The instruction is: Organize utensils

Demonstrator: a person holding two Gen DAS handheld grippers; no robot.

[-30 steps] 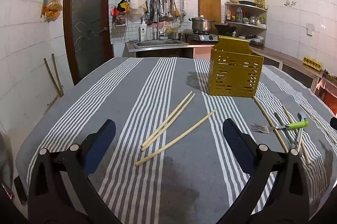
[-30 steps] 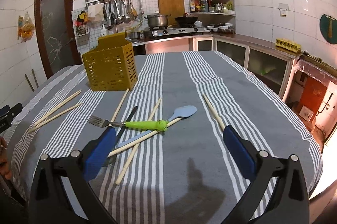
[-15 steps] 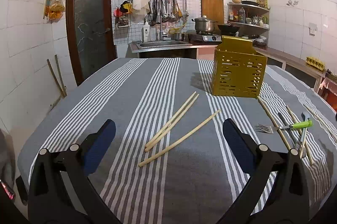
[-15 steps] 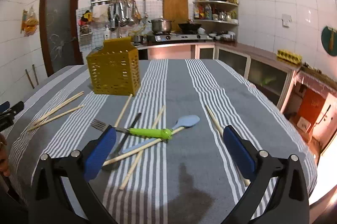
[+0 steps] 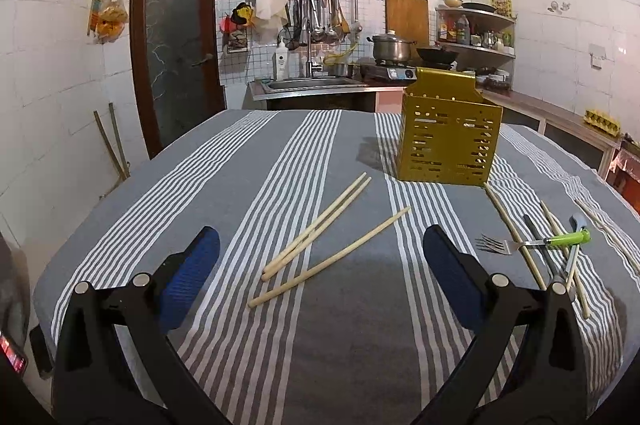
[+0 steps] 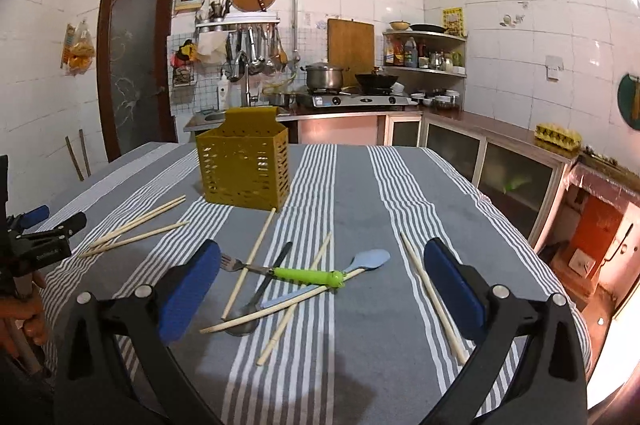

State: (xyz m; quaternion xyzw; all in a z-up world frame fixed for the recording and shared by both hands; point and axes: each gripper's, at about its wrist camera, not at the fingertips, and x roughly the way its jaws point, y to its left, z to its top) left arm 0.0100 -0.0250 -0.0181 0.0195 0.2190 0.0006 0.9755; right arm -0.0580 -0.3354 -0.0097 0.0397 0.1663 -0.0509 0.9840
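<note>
Chopsticks (image 5: 320, 233) lie loose near the table's left edge; left gripper (image 5: 320, 261) and right gripper (image 6: 320, 273) hover, jaws apart, empty. Best pinch one stick mid-length, then carry it to the yellow holder (image 5: 450, 141).

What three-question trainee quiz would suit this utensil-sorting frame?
1. True or false: the left gripper is shut on a chopstick.
2. How many chopsticks lie in front of the left gripper?
3. The green-handled fork lies: A) inside the yellow utensil holder, B) on the striped tablecloth between the right gripper fingers, C) on the stove.

Key: 1 false, both grippers are open and empty; 2 three; 3 B.
</note>
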